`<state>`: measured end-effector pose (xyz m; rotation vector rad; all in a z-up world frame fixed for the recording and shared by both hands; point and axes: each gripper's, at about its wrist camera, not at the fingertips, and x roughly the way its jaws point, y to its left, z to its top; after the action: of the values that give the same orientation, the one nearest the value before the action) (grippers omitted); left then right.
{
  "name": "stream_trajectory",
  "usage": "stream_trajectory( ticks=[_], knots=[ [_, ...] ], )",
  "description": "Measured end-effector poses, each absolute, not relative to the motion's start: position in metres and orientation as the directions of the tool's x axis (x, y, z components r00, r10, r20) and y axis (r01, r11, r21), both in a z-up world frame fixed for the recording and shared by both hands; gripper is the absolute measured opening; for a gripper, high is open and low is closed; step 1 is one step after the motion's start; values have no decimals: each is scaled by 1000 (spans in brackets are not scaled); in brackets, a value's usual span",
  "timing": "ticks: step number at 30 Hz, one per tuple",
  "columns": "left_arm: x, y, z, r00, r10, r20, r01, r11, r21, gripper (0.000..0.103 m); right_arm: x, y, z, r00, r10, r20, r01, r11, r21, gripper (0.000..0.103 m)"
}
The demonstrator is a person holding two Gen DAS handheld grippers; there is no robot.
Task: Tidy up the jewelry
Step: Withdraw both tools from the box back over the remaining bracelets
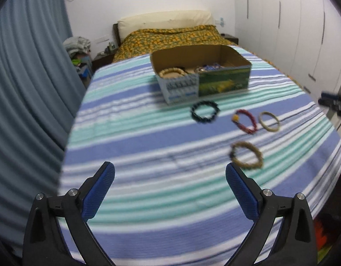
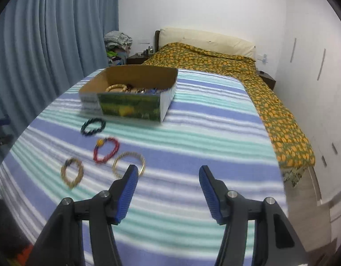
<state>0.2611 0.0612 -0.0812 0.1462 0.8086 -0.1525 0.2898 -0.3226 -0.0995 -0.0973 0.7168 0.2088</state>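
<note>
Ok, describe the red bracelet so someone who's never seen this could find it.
On the striped blanket, in front of the cardboard box, four bracelets lie loose. The red bracelet sits between the dark one and the thin gold bangle; only it carries a yellow bead.

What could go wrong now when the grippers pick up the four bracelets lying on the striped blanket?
The red bracelet and the thin gold bangle lie close together, so the open right gripper may catch both. The blanket is soft; closing fingers may pinch cloth. The box already holds jewelry, so dropped pieces may tangle.
</note>
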Motion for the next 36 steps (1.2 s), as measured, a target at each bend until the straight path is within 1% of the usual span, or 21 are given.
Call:
stream_trajectory(
  ticks=[4, 8, 11, 15, 24, 29, 36],
  knots=[
    [241, 44, -112, 680, -111, -724, 128, 991, -32, 100, 254, -312, -131, 751, 152, -643, -206, 979, -9, 58],
    [233, 31, -134, 678, -123, -725, 94, 992, -81, 100, 237, -295, -154, 761, 155, -630, -205, 979, -6, 58],
    [232, 18, -144, 689, -117, -716, 99, 993, -67, 100, 229, -285, -165, 769, 170, -617, -216, 976, 1, 58],
    [236, 6, -149, 703, -115, -702, 97, 993, -66, 100, 231, -273, -179, 753, 188, -631, -229, 973, 17, 58],
    [250, -1, -156, 721, -97, -686, 72, 995, -65, 100, 237, -271, -176, 776, 185, -603, -212, 977, 27, 58],
    [252, -4, -166, 714, -78, -696, 62, 997, -49, 100, 246, -274, -187, 755, 184, -629, -194, 979, 54, 58],
    [252, -3, -174, 704, -74, -706, 52, 997, -52, 100, 249, -273, -195, 746, 187, -639, -191, 980, 64, 58]
  ],
)
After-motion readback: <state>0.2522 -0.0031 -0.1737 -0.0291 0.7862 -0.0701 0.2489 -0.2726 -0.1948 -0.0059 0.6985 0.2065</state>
